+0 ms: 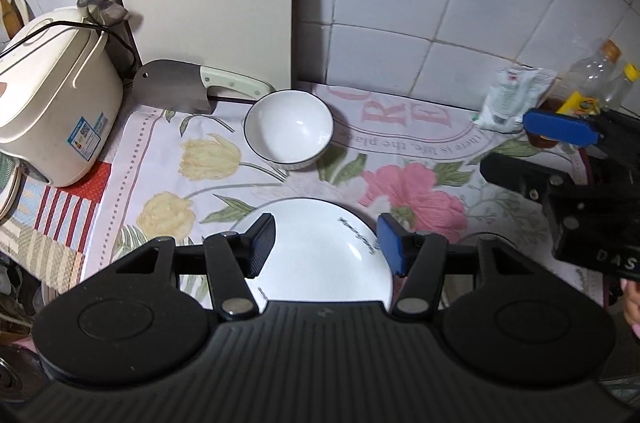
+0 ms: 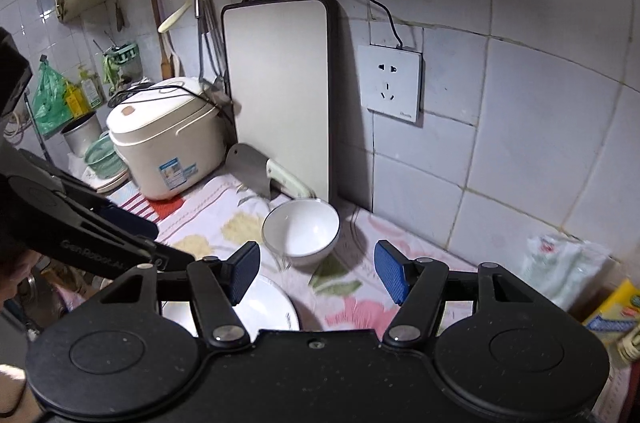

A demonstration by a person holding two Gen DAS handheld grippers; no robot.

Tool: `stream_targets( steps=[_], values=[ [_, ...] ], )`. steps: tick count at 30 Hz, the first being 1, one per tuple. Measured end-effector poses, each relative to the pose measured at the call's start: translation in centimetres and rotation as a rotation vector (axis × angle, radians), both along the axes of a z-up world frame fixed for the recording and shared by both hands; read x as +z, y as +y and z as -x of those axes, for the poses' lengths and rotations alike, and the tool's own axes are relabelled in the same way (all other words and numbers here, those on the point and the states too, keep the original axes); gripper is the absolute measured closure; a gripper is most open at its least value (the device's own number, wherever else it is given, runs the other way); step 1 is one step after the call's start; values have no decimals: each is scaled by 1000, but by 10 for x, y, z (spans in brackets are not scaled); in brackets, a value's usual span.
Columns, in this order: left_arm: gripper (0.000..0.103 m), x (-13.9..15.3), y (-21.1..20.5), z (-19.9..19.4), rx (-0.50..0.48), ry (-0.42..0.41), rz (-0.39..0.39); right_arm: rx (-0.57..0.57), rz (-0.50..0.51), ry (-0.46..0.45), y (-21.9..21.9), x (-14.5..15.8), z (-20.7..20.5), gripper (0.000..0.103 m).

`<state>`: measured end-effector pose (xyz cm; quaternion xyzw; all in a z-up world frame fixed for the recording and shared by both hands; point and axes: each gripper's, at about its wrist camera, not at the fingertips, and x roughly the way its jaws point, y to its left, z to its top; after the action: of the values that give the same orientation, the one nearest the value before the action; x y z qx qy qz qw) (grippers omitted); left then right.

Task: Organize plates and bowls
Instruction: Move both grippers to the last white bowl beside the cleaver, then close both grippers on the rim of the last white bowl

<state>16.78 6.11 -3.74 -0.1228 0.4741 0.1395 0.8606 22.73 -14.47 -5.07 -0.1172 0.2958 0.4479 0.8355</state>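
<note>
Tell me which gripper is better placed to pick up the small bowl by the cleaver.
Probably right. The right gripper is open and aimed at the bowl, just ahead of it. The left gripper sits over the plate, farther back.

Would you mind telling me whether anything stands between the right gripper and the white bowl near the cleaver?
Nothing visible does. Between the open right gripper and the white bowl lies only bare floral cloth. The cleaver sits behind the bowl; the plate is off to the left.
</note>
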Motion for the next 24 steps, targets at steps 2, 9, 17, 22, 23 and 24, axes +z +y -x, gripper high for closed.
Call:
stream_targets(
  steps=[2,9,17,22,23,24],
  values=[
    [48,-8,10,-4,7,4,-1,1,-3,0,12,-11,-9,35],
    [47,-41,48,-21,51,-10,-24,-19,-29,59,48,-50,-44,35],
    [47,-82,80,-39,114,-59,-4,-40,-37,75,84,-95,-70,35],
    [47,-108,95,-58,148,-61,-21,-59,-29,140,100,-122,-86,35],
    [47,-113,97,-62,150,-61,-21,-60,-22,147,104,-127,-89,35],
    [47,-118,99,-65,151,-67,-19,-63,-12,154,108,-131,-91,35]
  ],
)
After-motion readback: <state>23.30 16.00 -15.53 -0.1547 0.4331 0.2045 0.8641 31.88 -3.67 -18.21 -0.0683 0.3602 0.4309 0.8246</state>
